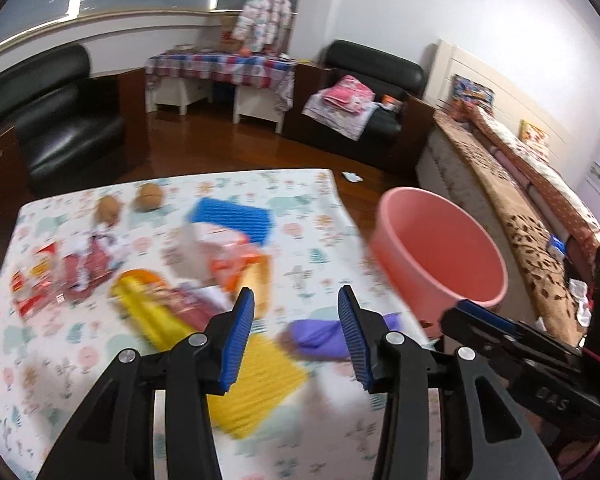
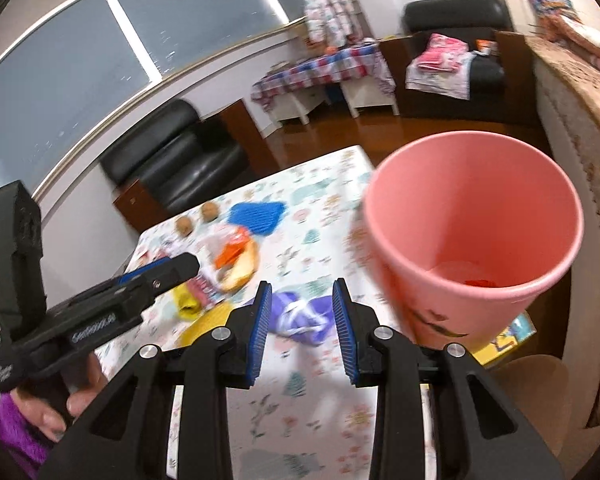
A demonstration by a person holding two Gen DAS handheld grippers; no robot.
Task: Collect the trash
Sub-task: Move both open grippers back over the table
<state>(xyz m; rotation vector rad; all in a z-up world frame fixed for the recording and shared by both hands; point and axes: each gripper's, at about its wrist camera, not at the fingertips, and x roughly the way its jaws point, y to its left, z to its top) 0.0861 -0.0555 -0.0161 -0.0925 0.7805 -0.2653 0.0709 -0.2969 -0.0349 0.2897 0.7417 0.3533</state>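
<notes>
Only "DAS" reads, embossed on the right gripper (image 1: 466,308); other lettering is blurred.

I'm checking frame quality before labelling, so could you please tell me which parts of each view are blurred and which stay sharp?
Left wrist view: the left tongs are crisp, while the patterned table and the wrappers on it smear with motion; the far armchair is sharper. Right wrist view: the right tongs are sharp, the pink bin edges and the purple wrapper soft; fisheye bends the window frame.
</notes>
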